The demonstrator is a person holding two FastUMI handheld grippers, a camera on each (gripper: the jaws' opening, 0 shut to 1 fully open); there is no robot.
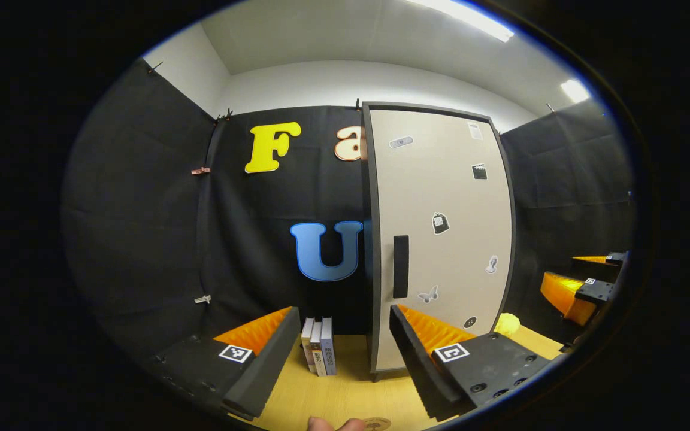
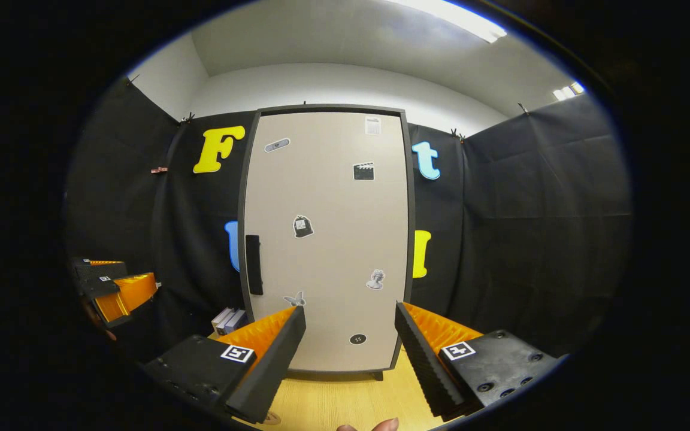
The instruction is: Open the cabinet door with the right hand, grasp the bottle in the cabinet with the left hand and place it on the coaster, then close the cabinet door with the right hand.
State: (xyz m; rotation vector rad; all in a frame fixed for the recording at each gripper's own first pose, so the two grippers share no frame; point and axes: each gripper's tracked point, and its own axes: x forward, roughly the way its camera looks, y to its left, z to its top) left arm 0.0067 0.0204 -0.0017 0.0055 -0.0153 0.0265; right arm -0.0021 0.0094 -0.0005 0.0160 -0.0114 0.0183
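Note:
A tall beige cabinet (image 2: 327,239) with a dark frame stands on the wooden table, its door shut; the cabinet (image 1: 441,239) also rises right of centre in the left gripper view. A black vertical handle (image 2: 253,264) sits on the door's left side, and the same handle (image 1: 401,266) shows in the left gripper view. My right gripper (image 2: 350,353) is open, facing the door at a distance. My left gripper (image 1: 340,353) is open too, aimed left of the cabinet. A round coaster (image 1: 377,424) lies at the table's near edge. The inside of the cabinet is hidden.
Three books (image 1: 319,353) stand upright left of the cabinet. A yellow object (image 1: 507,324) lies beside the cabinet's right foot. Small stickers dot the door. Black cloth walls surround the wooden table (image 1: 351,389). Fingertips (image 1: 336,424) show at the bottom edge.

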